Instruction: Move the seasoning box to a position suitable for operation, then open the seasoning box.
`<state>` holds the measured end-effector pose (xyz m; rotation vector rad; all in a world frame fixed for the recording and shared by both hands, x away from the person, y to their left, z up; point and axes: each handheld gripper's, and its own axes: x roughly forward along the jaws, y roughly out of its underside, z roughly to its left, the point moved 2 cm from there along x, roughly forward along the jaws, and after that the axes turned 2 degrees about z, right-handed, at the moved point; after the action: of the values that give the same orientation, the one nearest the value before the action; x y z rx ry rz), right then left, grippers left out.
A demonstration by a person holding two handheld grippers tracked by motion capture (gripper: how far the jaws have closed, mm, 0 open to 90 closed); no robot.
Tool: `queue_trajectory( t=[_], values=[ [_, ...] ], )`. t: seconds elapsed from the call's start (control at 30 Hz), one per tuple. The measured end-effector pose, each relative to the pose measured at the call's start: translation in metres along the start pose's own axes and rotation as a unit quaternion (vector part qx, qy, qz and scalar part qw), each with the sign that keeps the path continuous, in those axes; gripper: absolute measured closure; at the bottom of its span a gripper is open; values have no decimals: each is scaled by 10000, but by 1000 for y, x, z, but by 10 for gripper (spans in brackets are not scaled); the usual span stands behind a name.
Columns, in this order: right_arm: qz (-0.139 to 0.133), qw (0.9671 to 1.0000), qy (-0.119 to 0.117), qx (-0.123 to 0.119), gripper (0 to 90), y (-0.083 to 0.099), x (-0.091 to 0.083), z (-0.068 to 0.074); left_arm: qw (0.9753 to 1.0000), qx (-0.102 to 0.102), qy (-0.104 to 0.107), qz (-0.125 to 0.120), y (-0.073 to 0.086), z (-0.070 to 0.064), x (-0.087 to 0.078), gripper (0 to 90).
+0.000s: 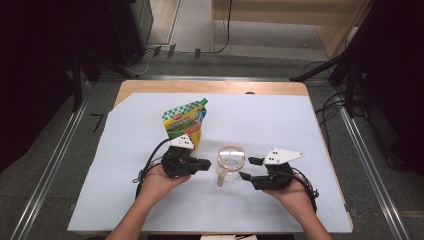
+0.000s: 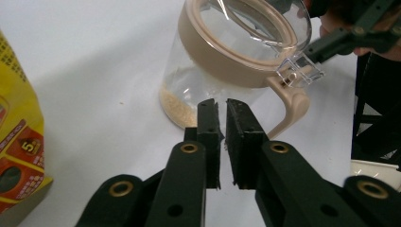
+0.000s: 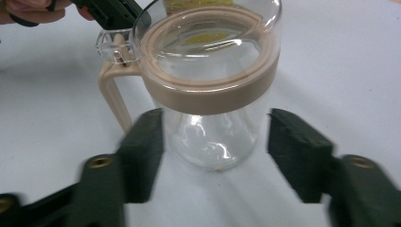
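Two grippers flank a clear jar [image 1: 230,159] standing upright at mid-table. The right gripper [image 1: 248,168], jaws spread wide, faces it from just beside, nearer to a grasp. The left gripper [image 1: 206,163], jaws nearly closed on nothing, points at its other side. Behind stands a yellow pouch [image 1: 185,123].

A clear glass jar [image 1: 230,159] with a beige collar, beige handle and clear lid stands upright on the white sheet.
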<state>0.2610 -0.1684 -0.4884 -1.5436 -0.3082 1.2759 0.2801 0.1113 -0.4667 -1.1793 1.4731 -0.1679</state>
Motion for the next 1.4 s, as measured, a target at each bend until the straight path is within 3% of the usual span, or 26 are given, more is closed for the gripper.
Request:
queue_trajectory(
  t=[0.13, 0.17, 0.33, 0.37, 0.43, 0.47, 0.53, 1.2, 1.4],
  values=[
    [-69, 10000, -8, 71, 552, -1, -3, -2, 10000, 22, 31, 13, -1, -2, 2, 871],
    [-29, 9999, -2, 112, 613, -2, -4, -1, 10000, 34, 48, 3, -1, -4, 3, 880],
    [24, 9997, 31, 222, 724, -2, -6, 1, 9999, 105, 78, -48, -3, -9, 6, 900],
    [66, 9997, 36, 221, 794, -2, -6, 2, 9998, 167, 87, -30, -4, -11, 9, 900],
    [93, 9997, 44, 199, 820, -2, -5, 2, 9998, 176, 89, -16, -4, -13, 12, 900],
    [170, 9993, 59, 329, 865, -2, -4, 3, 9998, 190, 79, 0, -4, -15, 15, 900],
    [181, 9992, 81, 351, 894, -1, -3, 3, 9998, 178, 84, -7, -4, -16, 18, 900],
    [188, 9987, 168, 446, 900, -1, 0, 2, 9997, 231, 46, 81, -5, -24, 24, 900],
    [151, 9984, 224, 498, 900, -1, 1, -1, 9994, 306, 26, 138, -5, -29, 32, 900]
  ],
)
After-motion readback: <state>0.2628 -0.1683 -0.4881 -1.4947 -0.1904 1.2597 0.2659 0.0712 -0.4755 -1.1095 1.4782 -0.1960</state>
